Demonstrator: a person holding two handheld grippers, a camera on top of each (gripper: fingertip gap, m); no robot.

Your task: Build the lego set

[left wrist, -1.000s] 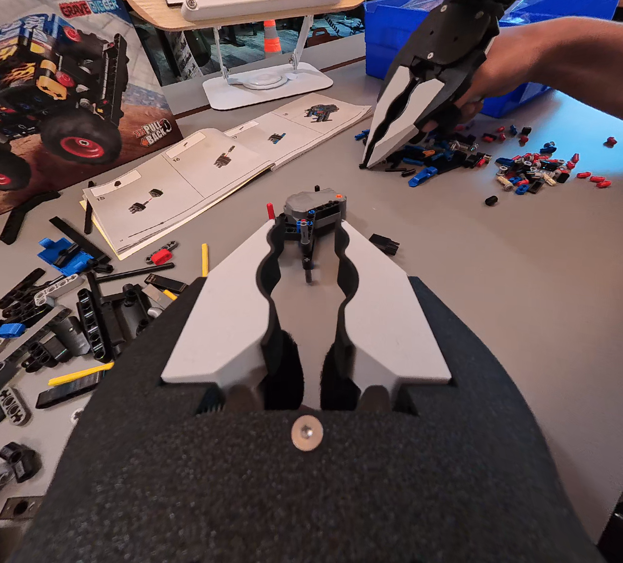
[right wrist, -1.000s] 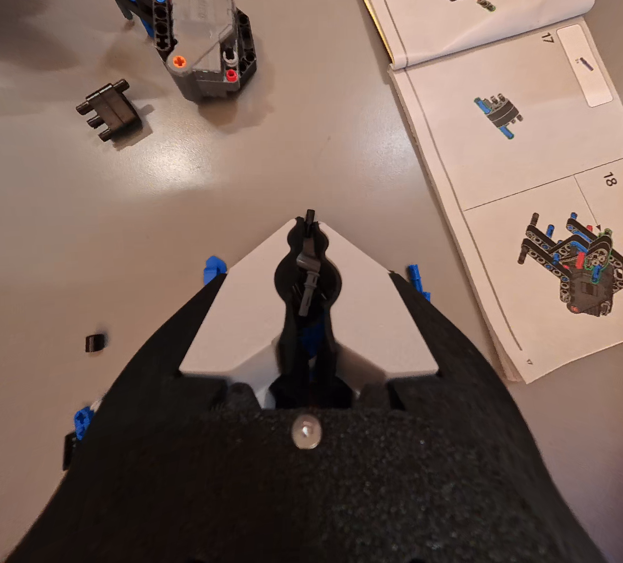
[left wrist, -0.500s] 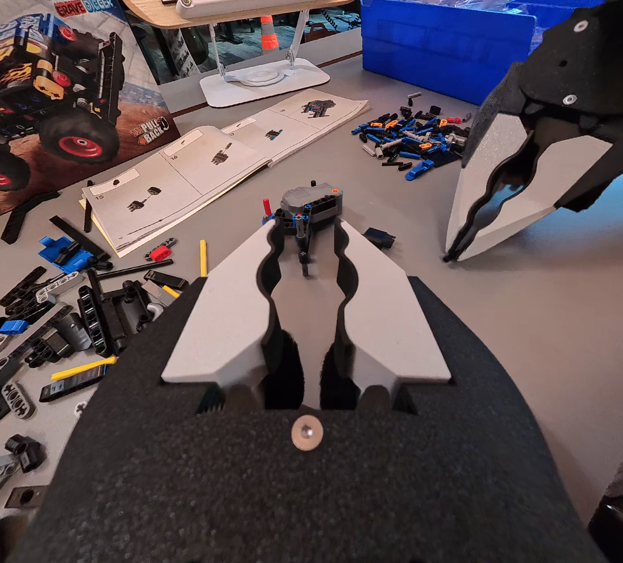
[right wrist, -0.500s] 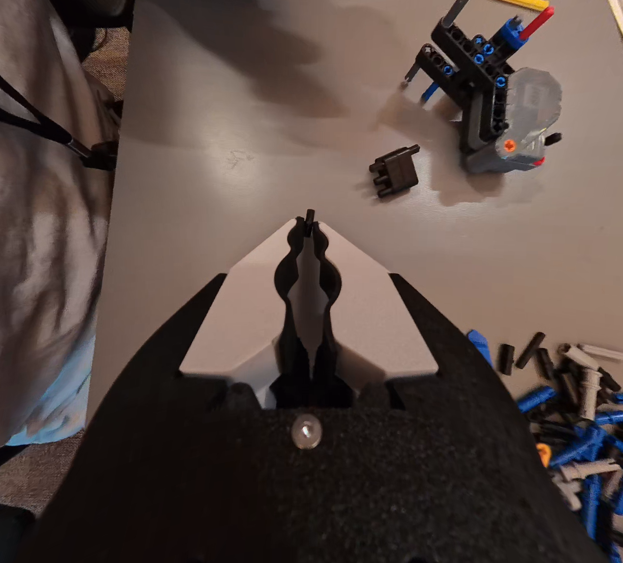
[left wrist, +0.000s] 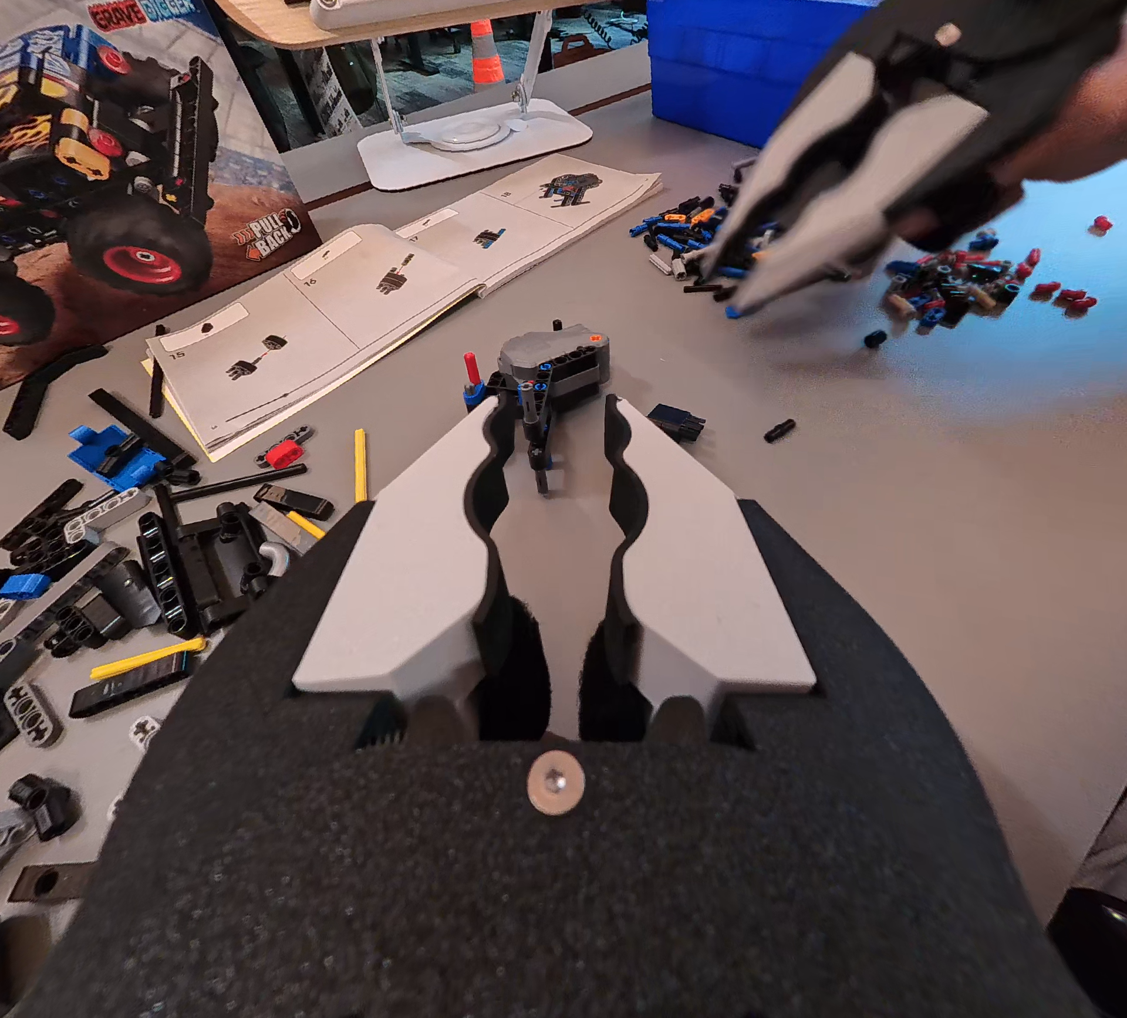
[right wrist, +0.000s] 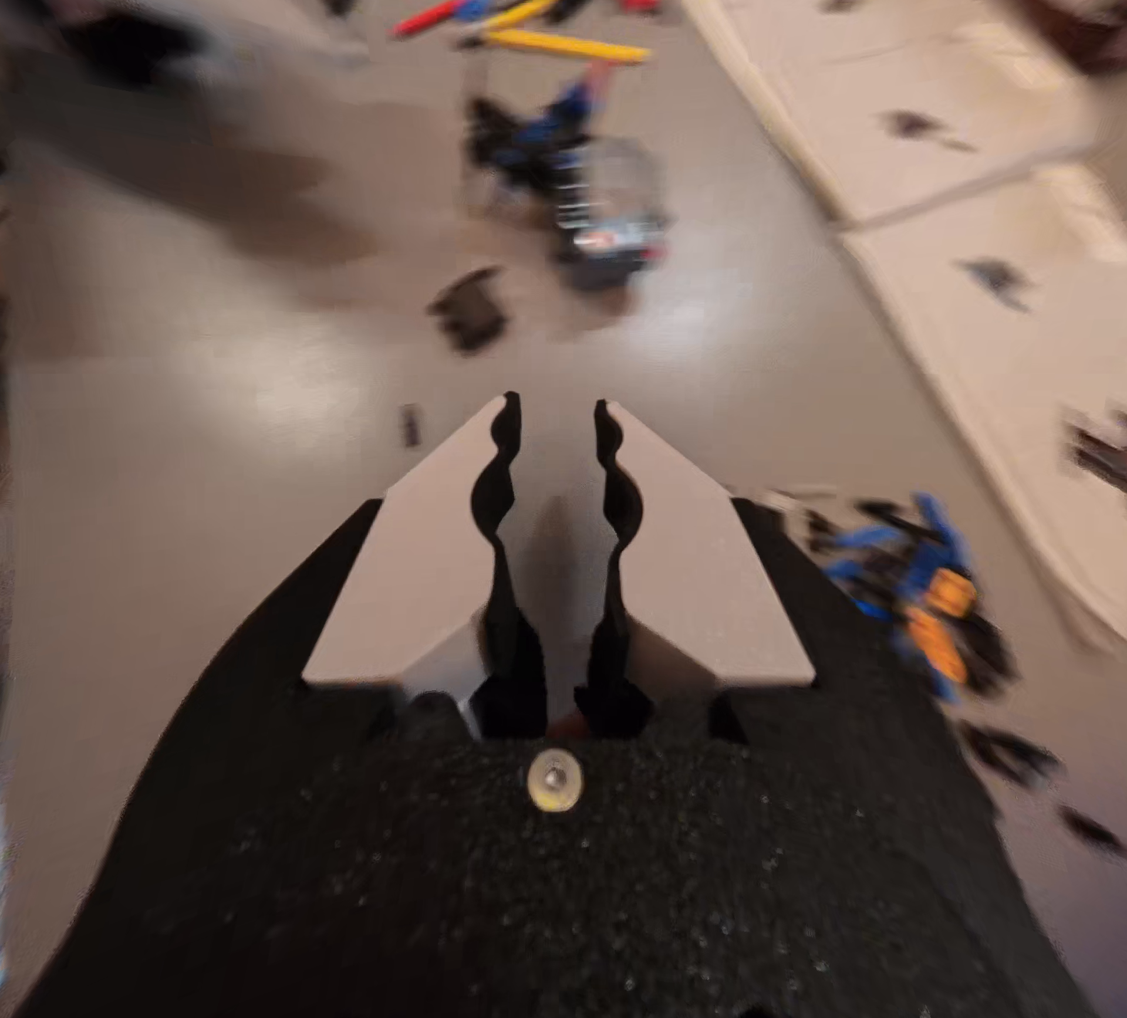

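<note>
Our left gripper (left wrist: 552,409) hangs wide open and empty, its tips flanking the half-built model (left wrist: 549,367) on the table (left wrist: 884,531). Our right gripper (right wrist: 555,403), jaws parted with nothing between them, hovers over the pile of small pieces (left wrist: 689,233), blurred. The open manual (left wrist: 390,294) lies just behind the model.

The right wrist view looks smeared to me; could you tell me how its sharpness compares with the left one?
Right wrist view: table and model motion-blurred, only its own fingers crisp. Left wrist view: mostly sharp, model clear; only the right gripper smeared.
</note>
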